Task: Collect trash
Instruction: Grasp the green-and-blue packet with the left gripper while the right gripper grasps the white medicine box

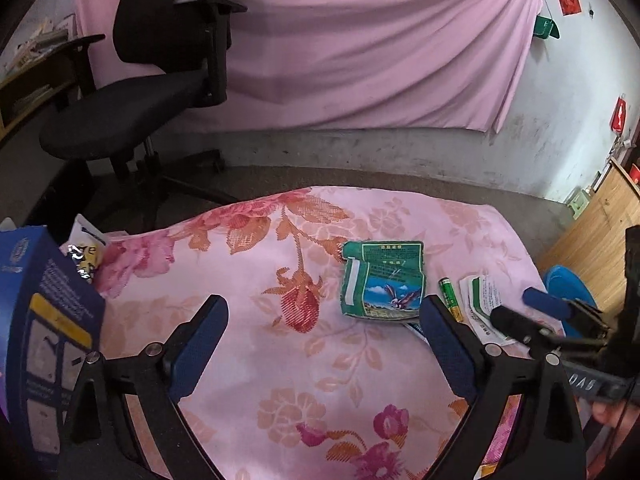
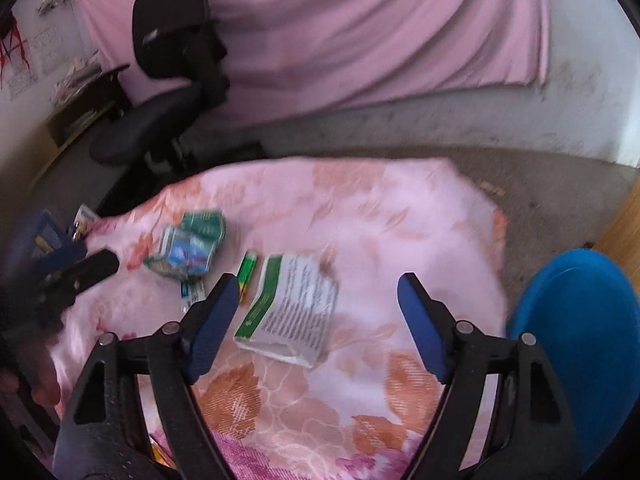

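Observation:
A crumpled green packet with a bird picture [image 1: 382, 280] [image 2: 188, 245] lies on the pink floral cloth [image 1: 248, 264] [image 2: 360, 216]. To its right lie a green battery [image 1: 450, 298] [image 2: 247, 270] and a white-and-green folded carton [image 1: 482, 300] [image 2: 292, 306]. My left gripper [image 1: 322, 316] hovers over the cloth, open and holding nothing, with the packet just beyond its right finger. Over the carton, my right gripper [image 2: 316, 300] also stands open and holds nothing; in the left wrist view it [image 1: 524, 308] enters from the right.
A blue box [image 1: 44, 320] with wrappers [image 1: 86, 252] stands at the cloth's left edge. A blue round bin [image 2: 580, 336] sits at the right. A black office chair [image 1: 156, 80] stands behind on the floor, before a pink hanging sheet [image 1: 360, 40].

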